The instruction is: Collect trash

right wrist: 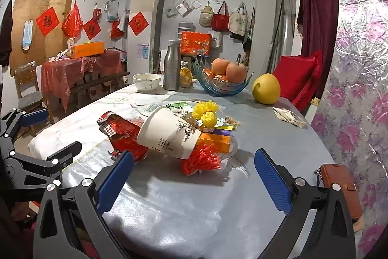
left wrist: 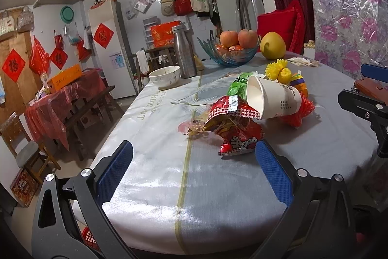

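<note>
A pile of trash lies in the middle of the table. It holds a tipped white paper cup [left wrist: 274, 98] [right wrist: 169, 132], a crumpled red snack wrapper [left wrist: 232, 128] [right wrist: 123, 135], a green wrapper [left wrist: 238, 85], yellow [left wrist: 278, 69] [right wrist: 206, 112] and red foam fruit nets [right wrist: 202, 160], and an orange box [right wrist: 214, 141]. My left gripper [left wrist: 194, 171] is open and empty just short of the red wrapper. My right gripper [right wrist: 194, 179] is open and empty in front of the red net and the cup.
Behind the pile stand a white bowl [left wrist: 165, 75], a steel flask [left wrist: 184, 52], a glass fruit bowl with apples [left wrist: 228, 50] and a yellow pomelo [left wrist: 272, 45]. A brown phone case [right wrist: 339, 188] lies at the table's right edge. A flat packet [right wrist: 289, 117] lies near the pomelo.
</note>
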`<action>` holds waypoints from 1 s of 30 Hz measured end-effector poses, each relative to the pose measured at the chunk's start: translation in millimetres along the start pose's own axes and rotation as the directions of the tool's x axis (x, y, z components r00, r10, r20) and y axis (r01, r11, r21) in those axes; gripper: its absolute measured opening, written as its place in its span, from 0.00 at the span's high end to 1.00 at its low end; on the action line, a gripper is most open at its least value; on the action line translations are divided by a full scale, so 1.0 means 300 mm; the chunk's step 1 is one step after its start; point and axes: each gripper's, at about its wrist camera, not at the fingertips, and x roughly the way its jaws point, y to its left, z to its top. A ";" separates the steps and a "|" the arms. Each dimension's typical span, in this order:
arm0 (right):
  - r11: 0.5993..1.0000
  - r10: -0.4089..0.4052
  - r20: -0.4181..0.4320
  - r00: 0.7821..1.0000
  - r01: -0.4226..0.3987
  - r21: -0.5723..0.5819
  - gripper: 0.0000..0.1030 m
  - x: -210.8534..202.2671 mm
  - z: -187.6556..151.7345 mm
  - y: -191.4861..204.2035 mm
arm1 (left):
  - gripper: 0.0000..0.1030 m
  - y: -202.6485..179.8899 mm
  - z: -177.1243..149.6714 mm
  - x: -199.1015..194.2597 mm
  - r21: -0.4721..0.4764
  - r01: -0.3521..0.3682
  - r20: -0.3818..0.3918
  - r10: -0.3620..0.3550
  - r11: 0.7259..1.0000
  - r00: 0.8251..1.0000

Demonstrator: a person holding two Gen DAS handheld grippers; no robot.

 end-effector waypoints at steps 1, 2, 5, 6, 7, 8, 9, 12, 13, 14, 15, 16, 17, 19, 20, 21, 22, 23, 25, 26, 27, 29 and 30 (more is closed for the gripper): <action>1.000 0.002 0.001 1.000 -0.002 -0.004 0.05 -0.001 0.000 0.005 | 0.06 0.001 0.000 0.000 -0.002 0.000 -0.001 0.000 1.000 1.000; 1.000 0.003 0.002 1.000 -0.003 -0.006 0.05 -0.004 0.001 0.006 | 0.06 0.002 0.000 0.000 -0.002 0.000 -0.001 0.000 1.000 1.000; 1.000 0.009 0.002 1.000 -0.008 -0.012 0.05 -0.007 0.001 0.012 | 0.06 0.006 0.000 0.000 -0.006 -0.002 -0.002 0.002 1.000 1.000; 1.000 0.010 0.003 1.000 -0.010 -0.013 0.05 -0.007 0.002 0.014 | 0.06 0.008 0.000 0.001 -0.009 -0.002 -0.003 0.002 1.000 1.000; 1.000 0.011 0.003 1.000 -0.011 -0.014 0.05 -0.008 0.001 0.014 | 0.06 0.009 0.001 0.003 -0.011 -0.002 -0.006 0.002 1.000 1.000; 1.000 0.012 0.003 1.000 -0.012 -0.013 0.05 -0.007 0.000 0.013 | 0.06 0.010 0.001 0.005 -0.012 -0.001 -0.008 0.001 1.000 1.000; 1.000 0.014 0.001 1.000 -0.014 -0.012 0.05 -0.006 0.000 0.013 | 0.06 0.010 0.000 0.005 -0.013 -0.001 -0.009 0.001 1.000 1.000; 1.000 0.021 -0.002 1.000 -0.021 -0.008 0.05 -0.004 -0.001 0.013 | 0.06 0.008 -0.003 0.009 -0.014 -0.002 -0.013 0.001 1.000 1.000; 1.000 0.025 -0.003 1.000 -0.025 -0.007 0.05 -0.004 -0.001 0.014 | 0.06 0.008 -0.003 0.009 -0.014 -0.002 -0.013 0.002 1.000 1.000; 1.000 0.026 -0.003 1.000 -0.026 -0.007 0.05 -0.005 -0.002 0.014 | 0.06 0.008 -0.003 0.009 -0.014 -0.002 -0.014 0.002 1.000 1.000; 1.000 0.027 -0.003 1.000 -0.027 -0.008 0.05 -0.005 -0.002 0.015 | 0.06 0.008 -0.006 0.010 -0.015 -0.003 -0.014 0.002 1.000 1.000; 1.000 0.027 -0.003 1.000 -0.027 -0.009 0.05 -0.005 -0.003 0.016 | 0.06 0.007 -0.007 0.012 -0.016 -0.003 -0.014 0.002 1.000 1.000; 1.000 0.028 -0.003 1.000 -0.028 -0.009 0.05 -0.005 -0.003 0.016 | 0.06 0.007 -0.007 0.012 -0.016 -0.003 -0.015 0.003 1.000 1.000; 0.999 0.033 -0.002 0.999 -0.033 -0.010 0.05 -0.005 -0.003 0.019 | 0.06 0.007 -0.007 0.012 -0.015 -0.003 -0.015 0.002 1.000 1.000; 0.999 0.033 -0.002 0.999 -0.033 -0.011 0.05 -0.004 -0.004 0.020 | 0.06 0.007 -0.007 0.012 -0.015 -0.002 -0.015 0.002 1.000 1.000; 0.999 0.034 -0.002 0.999 -0.034 -0.012 0.05 -0.004 -0.004 0.022 | 0.06 0.007 -0.007 0.012 -0.015 -0.002 -0.015 0.002 1.000 1.000; 0.999 0.033 -0.002 0.999 -0.033 -0.011 0.05 -0.004 -0.004 0.021 | 0.06 0.007 -0.008 0.011 -0.015 -0.003 -0.015 0.003 1.000 1.000; 0.999 0.034 -0.001 0.999 -0.034 -0.013 0.05 -0.004 -0.004 0.022 | 0.06 0.007 -0.007 0.012 -0.015 -0.003 -0.014 0.003 1.000 1.000; 0.999 0.034 -0.001 0.999 -0.034 -0.013 0.05 0.000 -0.004 0.023 | 0.06 0.009 -0.008 0.012 -0.018 -0.002 -0.015 0.002 1.000 1.000; 0.999 0.035 -0.001 0.999 -0.035 -0.013 0.05 -0.001 -0.005 0.023 | 0.06 0.008 -0.008 0.012 -0.018 -0.003 -0.016 0.002 1.000 1.000; 0.999 0.036 -0.001 0.999 -0.036 -0.012 0.05 0.000 -0.005 0.024 | 0.06 0.009 -0.009 0.014 -0.019 -0.003 -0.017 0.003 1.000 1.000; 0.999 0.036 -0.001 0.999 -0.036 -0.013 0.05 0.000 -0.005 0.025 | 0.06 0.010 -0.013 0.016 -0.019 -0.003 -0.020 0.003 1.000 1.000; 0.999 0.038 0.000 0.999 -0.038 -0.012 0.05 -0.001 -0.006 0.027 | 0.06 0.010 -0.013 0.017 -0.019 -0.004 -0.019 0.003 1.000 1.000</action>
